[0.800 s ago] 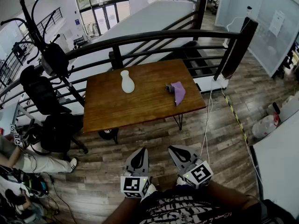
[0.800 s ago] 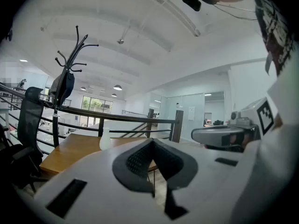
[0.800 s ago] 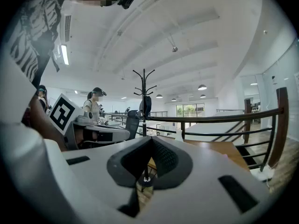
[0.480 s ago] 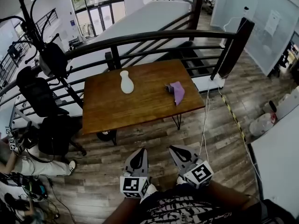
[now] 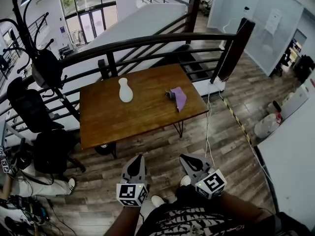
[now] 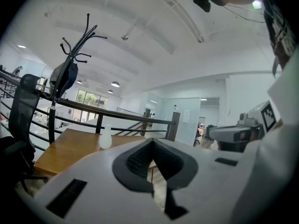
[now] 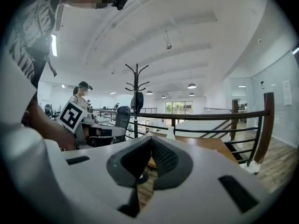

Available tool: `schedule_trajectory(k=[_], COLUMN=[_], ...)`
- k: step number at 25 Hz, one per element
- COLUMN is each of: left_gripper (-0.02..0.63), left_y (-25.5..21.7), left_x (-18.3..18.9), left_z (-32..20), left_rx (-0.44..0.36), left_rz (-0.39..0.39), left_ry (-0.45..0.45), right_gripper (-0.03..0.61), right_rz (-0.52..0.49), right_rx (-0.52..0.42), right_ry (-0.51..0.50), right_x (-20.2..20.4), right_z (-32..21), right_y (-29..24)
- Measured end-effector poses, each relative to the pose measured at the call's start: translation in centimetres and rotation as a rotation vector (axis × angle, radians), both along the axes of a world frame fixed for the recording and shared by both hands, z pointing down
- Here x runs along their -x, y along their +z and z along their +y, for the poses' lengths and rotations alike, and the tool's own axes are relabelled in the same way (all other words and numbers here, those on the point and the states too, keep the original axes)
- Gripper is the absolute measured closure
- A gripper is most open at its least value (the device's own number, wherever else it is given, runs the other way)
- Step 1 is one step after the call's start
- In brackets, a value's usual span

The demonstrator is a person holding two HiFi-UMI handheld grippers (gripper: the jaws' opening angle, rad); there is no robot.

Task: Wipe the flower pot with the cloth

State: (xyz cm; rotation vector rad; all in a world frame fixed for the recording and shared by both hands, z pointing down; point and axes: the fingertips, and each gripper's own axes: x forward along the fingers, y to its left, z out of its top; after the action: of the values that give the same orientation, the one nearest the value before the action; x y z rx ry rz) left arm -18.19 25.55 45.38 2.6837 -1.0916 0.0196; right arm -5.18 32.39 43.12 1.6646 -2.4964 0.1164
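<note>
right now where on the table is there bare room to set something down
Most of the table is bare: the whole near half along the front edge, the left end beside the white flower pot, and the strip between the pot and the purple cloth. Only the right end is taken up, by the cloth near that edge.

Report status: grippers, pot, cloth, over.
Left gripper and right gripper shut, empty, short of the table. Flower pot upright on it, cloth lying apart to its right. Only floor between.
</note>
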Motion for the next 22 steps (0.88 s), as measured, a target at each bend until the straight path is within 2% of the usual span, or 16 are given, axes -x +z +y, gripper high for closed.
schedule_trajectory(k=[7,14,22], left_gripper=[0.615,0.615,0.615], left_y=[-2.0,0.4,1.6], left_x=[-2.4,-6.4,-13.4], left_z=[-2.2,-4.1,-8.3], left_rx=[0.013,0.06,0.091], left_rz=[0.048,0.002,-0.071], left_ry=[0.032,0.065,0.073], right_gripper=[0.58,0.58,0.58], right_rz=[-0.026,-0.066,-0.118], right_rx=[0.026,0.051,0.079], right_ry=[0.053,0.024,0.002], right_x=[-2.0,-4.2,-10.5], right_z=[-1.5,-5.6,-10.9], right_y=[-0.5,2.0,3.0])
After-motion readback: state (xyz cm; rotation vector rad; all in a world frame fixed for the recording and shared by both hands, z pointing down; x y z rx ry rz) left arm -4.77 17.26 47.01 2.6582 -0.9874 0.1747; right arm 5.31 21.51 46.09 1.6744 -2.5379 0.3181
